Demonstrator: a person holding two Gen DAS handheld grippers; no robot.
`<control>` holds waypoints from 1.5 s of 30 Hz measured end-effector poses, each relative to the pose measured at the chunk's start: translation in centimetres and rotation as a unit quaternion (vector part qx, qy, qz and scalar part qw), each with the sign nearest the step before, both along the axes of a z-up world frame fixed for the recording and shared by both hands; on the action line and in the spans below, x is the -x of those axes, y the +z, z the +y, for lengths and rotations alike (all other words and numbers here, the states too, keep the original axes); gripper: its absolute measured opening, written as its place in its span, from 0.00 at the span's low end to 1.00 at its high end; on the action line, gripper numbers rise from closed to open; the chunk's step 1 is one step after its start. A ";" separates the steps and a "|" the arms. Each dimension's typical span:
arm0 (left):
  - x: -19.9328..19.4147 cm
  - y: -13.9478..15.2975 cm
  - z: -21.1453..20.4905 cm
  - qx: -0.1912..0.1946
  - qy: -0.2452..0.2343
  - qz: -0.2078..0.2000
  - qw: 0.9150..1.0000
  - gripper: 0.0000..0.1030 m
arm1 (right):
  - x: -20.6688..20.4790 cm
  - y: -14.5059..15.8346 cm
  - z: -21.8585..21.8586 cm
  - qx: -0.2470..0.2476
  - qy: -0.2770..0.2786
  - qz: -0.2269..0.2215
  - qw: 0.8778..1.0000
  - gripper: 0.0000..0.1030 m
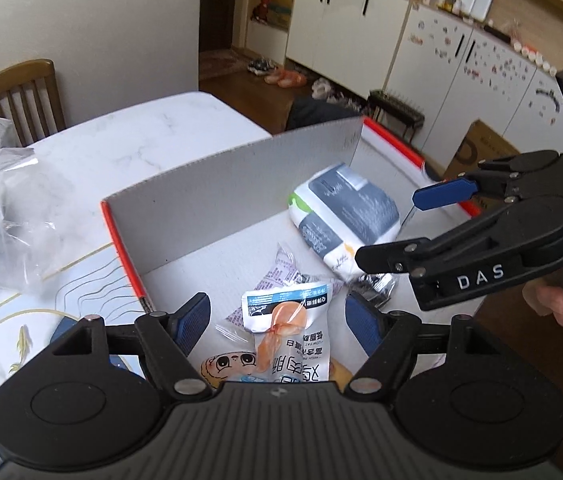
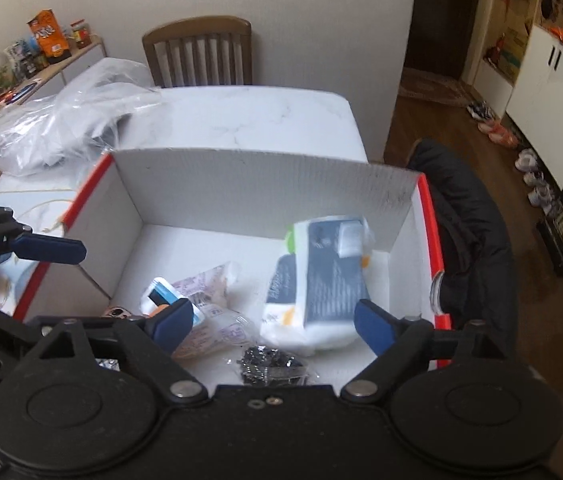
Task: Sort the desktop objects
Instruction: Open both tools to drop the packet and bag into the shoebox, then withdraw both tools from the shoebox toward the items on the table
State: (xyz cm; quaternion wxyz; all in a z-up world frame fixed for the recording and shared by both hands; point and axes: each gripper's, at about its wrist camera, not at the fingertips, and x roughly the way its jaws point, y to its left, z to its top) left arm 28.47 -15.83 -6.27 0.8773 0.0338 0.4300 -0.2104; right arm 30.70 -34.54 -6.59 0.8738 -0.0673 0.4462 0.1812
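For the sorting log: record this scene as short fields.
container: white box with red edges on marble table
in box: tissue pack, snack packet, pink-print wrapper, dark foil packet
left hand-held gripper: open, above snack packet
right hand-held gripper: open, holding nothing
beside box: clear plastic bag

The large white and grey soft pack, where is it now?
The large white and grey soft pack lies inside the white cardboard box, at its right far corner, beside small snack packets.

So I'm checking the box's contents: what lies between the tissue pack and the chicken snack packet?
In the left wrist view, a crinkled purple-printed wrapper lies between tissue pack and chicken snack packet.
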 end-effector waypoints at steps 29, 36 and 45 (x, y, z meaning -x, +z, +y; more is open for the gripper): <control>8.1 4.5 7.6 0.041 0.022 -0.067 0.997 0.96 | 5.8 4.8 5.7 -0.054 0.019 -0.045 0.997 0.91; 9.9 4.8 11.8 0.026 0.027 -0.072 0.997 0.96 | 7.2 5.6 9.1 -0.059 0.031 -0.048 0.997 0.91; 10.3 4.2 19.2 0.022 0.075 -0.058 0.995 0.96 | 8.9 5.1 14.5 -0.056 0.062 -0.034 0.996 0.91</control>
